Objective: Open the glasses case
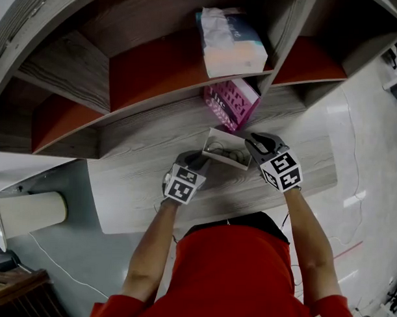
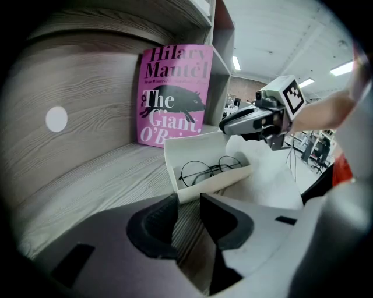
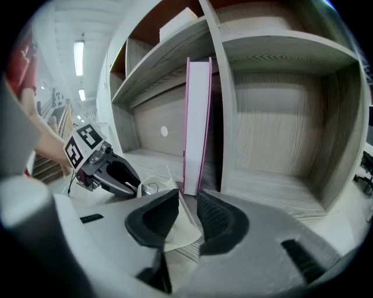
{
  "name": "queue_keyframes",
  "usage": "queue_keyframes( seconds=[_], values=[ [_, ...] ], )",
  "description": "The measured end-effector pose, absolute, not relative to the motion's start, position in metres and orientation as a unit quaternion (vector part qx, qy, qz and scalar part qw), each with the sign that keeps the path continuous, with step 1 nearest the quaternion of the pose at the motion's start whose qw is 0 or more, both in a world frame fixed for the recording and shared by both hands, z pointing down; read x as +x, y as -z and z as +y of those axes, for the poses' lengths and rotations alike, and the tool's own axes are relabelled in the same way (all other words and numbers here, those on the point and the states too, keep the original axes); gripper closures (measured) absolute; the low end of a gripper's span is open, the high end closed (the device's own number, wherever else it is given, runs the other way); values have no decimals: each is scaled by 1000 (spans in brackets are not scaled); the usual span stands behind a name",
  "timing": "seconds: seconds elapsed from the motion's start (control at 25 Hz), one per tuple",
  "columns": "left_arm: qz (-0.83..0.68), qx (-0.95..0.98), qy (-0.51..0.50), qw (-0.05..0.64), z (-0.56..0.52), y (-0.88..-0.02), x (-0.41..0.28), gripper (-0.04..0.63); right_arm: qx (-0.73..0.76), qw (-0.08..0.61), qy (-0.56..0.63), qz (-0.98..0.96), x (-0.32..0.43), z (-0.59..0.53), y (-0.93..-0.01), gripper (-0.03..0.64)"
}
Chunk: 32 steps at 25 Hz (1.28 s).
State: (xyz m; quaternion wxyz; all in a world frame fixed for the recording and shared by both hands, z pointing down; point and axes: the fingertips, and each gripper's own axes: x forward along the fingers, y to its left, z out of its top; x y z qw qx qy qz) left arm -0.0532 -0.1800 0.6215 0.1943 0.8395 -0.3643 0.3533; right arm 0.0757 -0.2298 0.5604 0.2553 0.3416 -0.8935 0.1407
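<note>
Between right tongs [image 3: 187,201], slackly spread, no pinch: lid flap [image 3: 178,234] of white rectangular glasses case [image 2: 213,185], already open, likely kept from dropping. Just ahead of left tongs [image 2: 189,201], spread, empty: case corner, probably braced.

A grey wood-grain shelving unit [image 1: 140,165] fills the upper part of the head view, and its upper compartments have orange floors [image 1: 156,68]. At upper centre a pale soft-wrapped package [image 1: 230,42] lies on one orange shelf. Just below it a pink book [image 2: 173,96], Hilary Mantel's "The Giant, O'Brien", stands upright against a vertical divider. A small white round dot [image 2: 56,119] marks the back panel left of the book. At lower left a cream cylinder [image 1: 31,214] lies on its side.
</note>
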Motion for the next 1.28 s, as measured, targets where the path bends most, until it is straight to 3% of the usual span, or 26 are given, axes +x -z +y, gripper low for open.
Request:
queue_keyframes(
  seconds=[0.64, 1.28],
  values=[
    [-392, 848, -314, 172, -180, -590, -57, 480, 344, 220, -115, -905, 76, -217, -530, 502],
    [-444, 892, -74, 42, -172, -412, -32, 561, 381, 65, -53, -921, 72, -184, -408, 569]
  ],
)
